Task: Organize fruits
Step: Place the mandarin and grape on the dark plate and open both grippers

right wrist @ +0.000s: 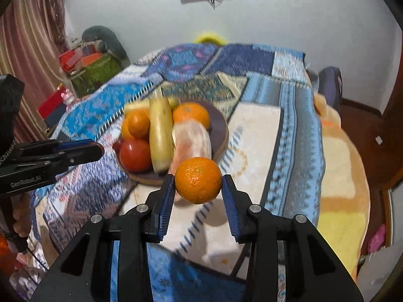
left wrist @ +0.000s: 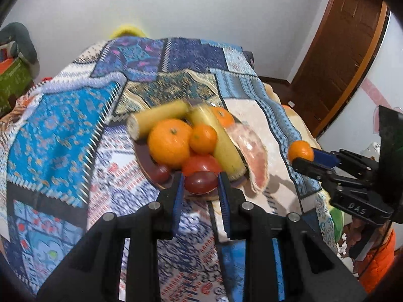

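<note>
My left gripper [left wrist: 200,177] is shut on a dark red grape [left wrist: 200,185], held just above the near rim of a brown wooden plate [left wrist: 144,162]. The plate carries two bananas [left wrist: 224,141], several oranges [left wrist: 169,146], a red tomato [left wrist: 201,163], a pink pomelo slice [left wrist: 254,156] and another grape [left wrist: 161,172]. My right gripper [right wrist: 198,188] is shut on a small orange [right wrist: 198,180], lifted clear of the cloth near the plate [right wrist: 221,130]. It shows at the right of the left wrist view as the right gripper [left wrist: 306,157] with its orange [left wrist: 301,151]. The left gripper [right wrist: 99,148] enters from the left.
A patchwork blue cloth [left wrist: 63,125] covers the table, with a pale cream patch [right wrist: 257,138] right of the plate. A green box [right wrist: 97,73] and red items stand beyond the far left edge. A wooden door [left wrist: 340,58] is at the right, and a dark chair back [right wrist: 330,85] stands behind the table.
</note>
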